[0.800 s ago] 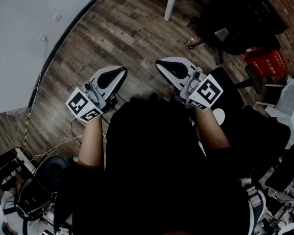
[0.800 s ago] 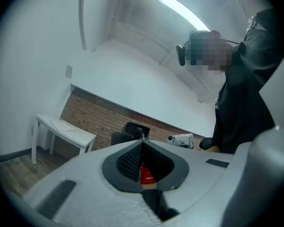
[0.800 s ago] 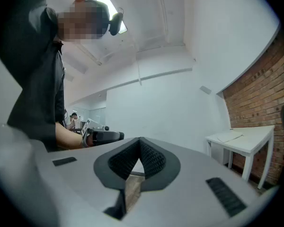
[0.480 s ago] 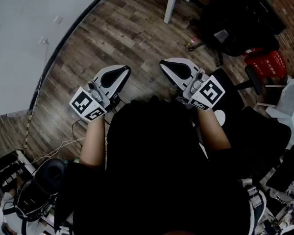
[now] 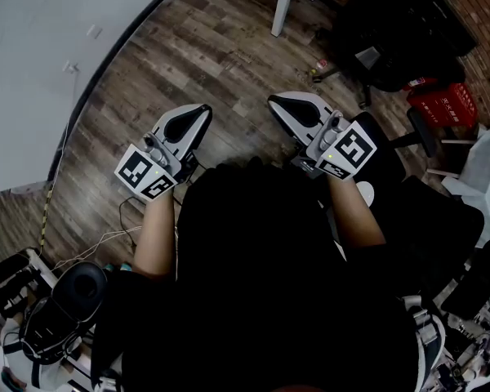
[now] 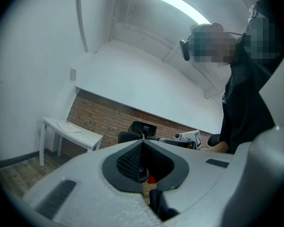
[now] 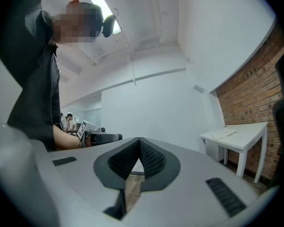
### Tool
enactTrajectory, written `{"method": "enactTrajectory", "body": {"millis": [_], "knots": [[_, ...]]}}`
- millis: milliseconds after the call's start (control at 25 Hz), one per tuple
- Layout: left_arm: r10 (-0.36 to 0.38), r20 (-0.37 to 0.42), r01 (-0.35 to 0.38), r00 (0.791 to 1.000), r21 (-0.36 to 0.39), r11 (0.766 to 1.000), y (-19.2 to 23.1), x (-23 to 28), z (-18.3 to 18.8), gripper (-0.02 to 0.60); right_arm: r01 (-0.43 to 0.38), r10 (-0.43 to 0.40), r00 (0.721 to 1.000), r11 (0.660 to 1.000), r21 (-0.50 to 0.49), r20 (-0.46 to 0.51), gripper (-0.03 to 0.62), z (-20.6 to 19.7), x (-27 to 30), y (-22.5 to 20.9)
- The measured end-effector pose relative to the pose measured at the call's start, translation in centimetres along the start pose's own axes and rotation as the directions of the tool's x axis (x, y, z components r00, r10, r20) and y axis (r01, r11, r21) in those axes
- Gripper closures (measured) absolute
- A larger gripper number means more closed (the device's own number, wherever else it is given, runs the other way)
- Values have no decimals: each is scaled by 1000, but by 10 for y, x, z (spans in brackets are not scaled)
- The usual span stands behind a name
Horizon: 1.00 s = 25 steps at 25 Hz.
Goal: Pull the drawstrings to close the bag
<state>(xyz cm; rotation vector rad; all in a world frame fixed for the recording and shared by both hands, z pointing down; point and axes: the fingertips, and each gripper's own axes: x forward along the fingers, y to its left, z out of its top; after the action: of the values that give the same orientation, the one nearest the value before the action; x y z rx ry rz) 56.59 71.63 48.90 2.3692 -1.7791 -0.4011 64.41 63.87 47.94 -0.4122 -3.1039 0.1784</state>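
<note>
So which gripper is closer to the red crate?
Right. In the head view the right gripper is left of the red crate; the left gripper is farther left still, beyond the right one.

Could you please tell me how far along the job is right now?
Nothing looks done: no bag or drawstrings appear. In hand: nothing; the left gripper and right gripper are shut, empty, above the wooden floor. Everything is left: gripping and pulling the drawstrings.
</note>
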Motion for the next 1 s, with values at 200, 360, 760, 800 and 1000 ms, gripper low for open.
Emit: {"method": "enactTrajectory", "body": {"millis": [200,360,760,800,1000], "knots": [[20,-6,-20,1000,2,1000,-1,-1,-4,565,-14,13,1000,1000,-7,-9,588,-2,-3,-2],[37,-13,-37,999,1,999,-4,0,-12,565,-3,3,1000,1000,4,-7,588,-7,-17,-8],[62,18,-61,998,-91,994,41,4,-9,565,7,-6,999,999,45,-33,588,-21,2,-39],[59,17,-57,998,-96,994,49,9,-10,565,9,-7,999,999,48,-38,588,-22,8,-45],[57,34,-52,998,-123,991,87,29,-12,565,5,-3,999,999,37,-54,588,-25,34,-75]]}}
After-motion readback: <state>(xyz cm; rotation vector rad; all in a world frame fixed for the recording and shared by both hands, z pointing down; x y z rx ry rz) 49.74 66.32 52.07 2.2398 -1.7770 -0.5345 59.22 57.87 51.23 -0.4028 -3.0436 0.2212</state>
